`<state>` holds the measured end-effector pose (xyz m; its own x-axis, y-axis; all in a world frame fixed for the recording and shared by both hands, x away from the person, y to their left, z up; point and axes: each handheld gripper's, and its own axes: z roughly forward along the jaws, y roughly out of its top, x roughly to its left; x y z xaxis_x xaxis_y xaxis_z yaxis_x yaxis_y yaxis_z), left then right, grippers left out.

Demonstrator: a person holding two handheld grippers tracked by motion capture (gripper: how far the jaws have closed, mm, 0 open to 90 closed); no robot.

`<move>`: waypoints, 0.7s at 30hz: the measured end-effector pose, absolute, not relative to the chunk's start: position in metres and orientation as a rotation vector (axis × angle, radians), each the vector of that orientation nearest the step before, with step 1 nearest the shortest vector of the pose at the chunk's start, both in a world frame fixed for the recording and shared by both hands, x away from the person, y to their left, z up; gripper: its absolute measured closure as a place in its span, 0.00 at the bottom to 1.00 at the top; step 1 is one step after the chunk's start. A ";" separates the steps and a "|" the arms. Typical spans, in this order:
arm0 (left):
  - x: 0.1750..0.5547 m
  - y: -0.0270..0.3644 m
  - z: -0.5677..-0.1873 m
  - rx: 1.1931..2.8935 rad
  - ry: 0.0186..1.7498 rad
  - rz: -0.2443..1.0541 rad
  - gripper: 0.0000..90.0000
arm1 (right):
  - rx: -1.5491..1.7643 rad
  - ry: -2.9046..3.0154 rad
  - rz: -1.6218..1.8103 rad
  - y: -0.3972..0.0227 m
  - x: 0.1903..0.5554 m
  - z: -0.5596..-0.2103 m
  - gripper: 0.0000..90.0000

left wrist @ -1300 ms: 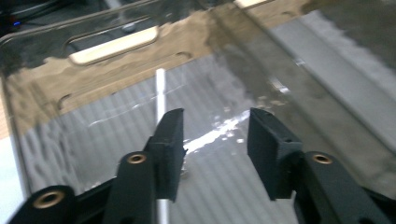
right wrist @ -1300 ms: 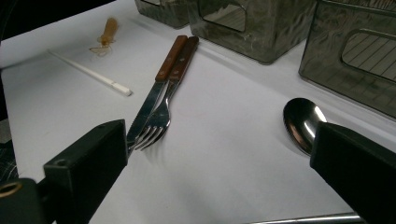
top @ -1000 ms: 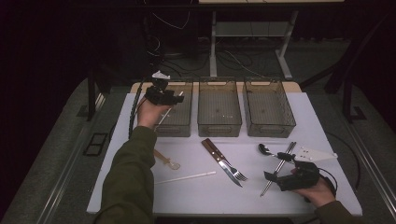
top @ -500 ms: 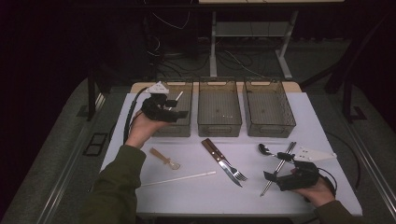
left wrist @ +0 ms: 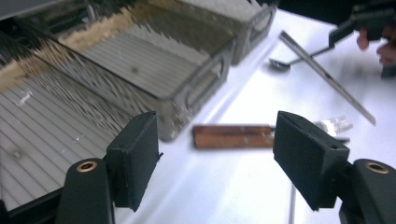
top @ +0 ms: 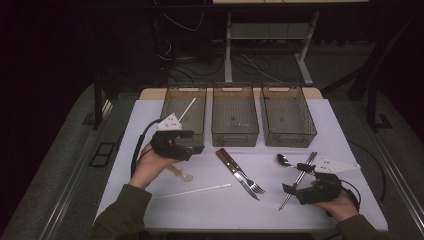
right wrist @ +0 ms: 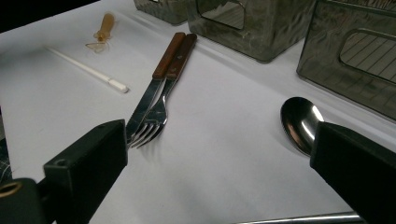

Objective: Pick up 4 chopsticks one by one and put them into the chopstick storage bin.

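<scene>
The table (top: 150, 107) is topped by three bins; a white stick (top: 187, 109) is leaned in the left bin (top: 197, 102). Just in front of that bin the left gripper (top: 192, 145) is held, jaws just opened and empty. Farther right, the right gripper (top: 294, 180) is spread beside a spoon (top: 284, 160).

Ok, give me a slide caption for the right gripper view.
Open right gripper low over the white table, facing a wood-handled knife and fork, a spoon beside its jaw.

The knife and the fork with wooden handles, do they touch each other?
Touching. In the right gripper view, the knife and the fork lie side by side, their handles pressed together with no gap along them.
</scene>
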<state>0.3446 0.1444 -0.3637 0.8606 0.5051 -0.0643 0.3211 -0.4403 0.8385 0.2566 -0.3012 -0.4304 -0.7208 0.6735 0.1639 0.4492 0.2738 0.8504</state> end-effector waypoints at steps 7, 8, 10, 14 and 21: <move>0.322 0.146 -0.388 2.092 0.573 0.214 0.42 | 1.041 2.310 1.431 -0.302 0.257 -0.431 0.05; 0.319 0.146 -0.391 2.100 0.568 0.222 0.44 | 1.038 2.313 1.427 -0.302 0.257 -0.431 0.04; 0.313 0.146 -0.396 2.115 0.555 0.217 0.49 | 1.036 2.312 1.426 -0.302 0.257 -0.430 0.04; 0.302 0.147 -0.403 2.140 0.523 0.203 0.60 | 1.039 2.307 1.428 -0.303 0.256 -0.430 0.04; 0.289 0.152 -0.418 2.177 0.502 0.134 0.71 | 1.033 2.310 1.425 -0.302 0.256 -0.430 0.05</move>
<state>0.2890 0.1521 -0.4181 0.9128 0.4003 -0.0816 0.3061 -0.5378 0.7855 0.2558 -0.3024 -0.4300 -0.7227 0.6731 0.1570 0.4424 0.2759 0.8533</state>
